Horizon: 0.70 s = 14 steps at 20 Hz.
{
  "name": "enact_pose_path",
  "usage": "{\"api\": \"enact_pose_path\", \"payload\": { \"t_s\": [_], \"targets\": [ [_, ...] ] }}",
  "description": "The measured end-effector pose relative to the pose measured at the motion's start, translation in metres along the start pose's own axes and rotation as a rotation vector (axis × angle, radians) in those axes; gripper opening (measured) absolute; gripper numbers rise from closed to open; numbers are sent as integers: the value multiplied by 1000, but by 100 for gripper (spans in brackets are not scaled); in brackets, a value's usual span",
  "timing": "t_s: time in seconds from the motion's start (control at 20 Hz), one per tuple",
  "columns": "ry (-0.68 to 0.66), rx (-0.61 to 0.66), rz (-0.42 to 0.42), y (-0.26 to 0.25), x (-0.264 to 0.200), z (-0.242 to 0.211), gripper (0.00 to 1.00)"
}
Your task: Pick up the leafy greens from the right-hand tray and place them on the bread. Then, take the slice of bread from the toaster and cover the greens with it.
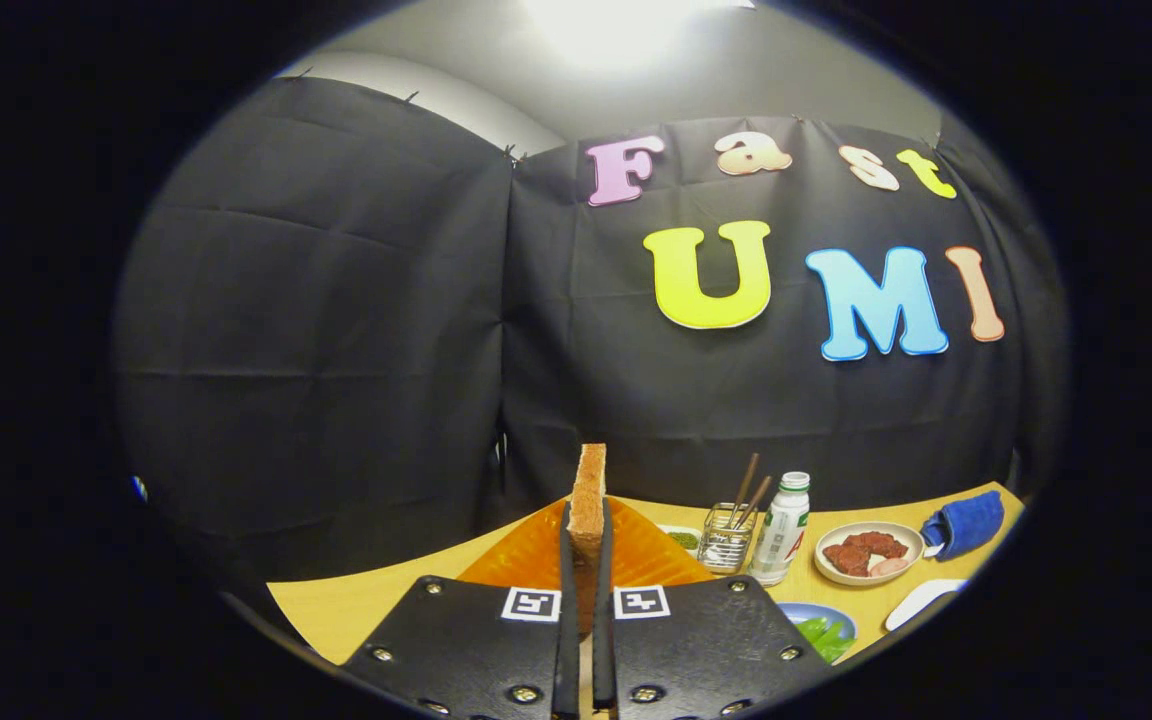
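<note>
The gripper (586, 560) is nearly closed, and its two fingers press on both sides of a slice of bread (590, 490). The slice stands upright on its edge between them, and its brown crust rises above the fingertips. Each finger carries a small square black-and-white marker on its near part; these are patterns, not words.

Just beyond the fingers an orange tray (651, 555) lies on the yellow table (336, 605). To the right of the fingers and near them, a blue plate (816, 618) holds leafy greens (821, 633). Farther on the right stand a wire holder (726, 545) with brown sticks and, just beside it, a white bottle (782, 528) with a green cap. Its label has red and green print, too small to read. Right of the bottle is a plate of red-brown pieces (866, 552), then a blue cloth (964, 522) at the far right of the table.
</note>
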<state>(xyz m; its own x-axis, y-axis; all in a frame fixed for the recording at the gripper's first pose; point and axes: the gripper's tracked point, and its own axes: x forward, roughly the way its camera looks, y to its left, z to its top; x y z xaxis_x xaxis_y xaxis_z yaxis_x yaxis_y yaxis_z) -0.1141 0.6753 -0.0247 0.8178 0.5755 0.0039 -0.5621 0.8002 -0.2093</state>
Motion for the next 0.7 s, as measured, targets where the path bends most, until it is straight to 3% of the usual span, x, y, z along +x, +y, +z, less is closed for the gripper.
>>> {"api": "enact_pose_path", "payload": {
  "t_s": [0.45, 0.7],
  "targets": [
    [-2, -18, -15, -56, -46, 11, 5],
    [36, -26, -57, -92, -58, -16, 5]
  ]
}}
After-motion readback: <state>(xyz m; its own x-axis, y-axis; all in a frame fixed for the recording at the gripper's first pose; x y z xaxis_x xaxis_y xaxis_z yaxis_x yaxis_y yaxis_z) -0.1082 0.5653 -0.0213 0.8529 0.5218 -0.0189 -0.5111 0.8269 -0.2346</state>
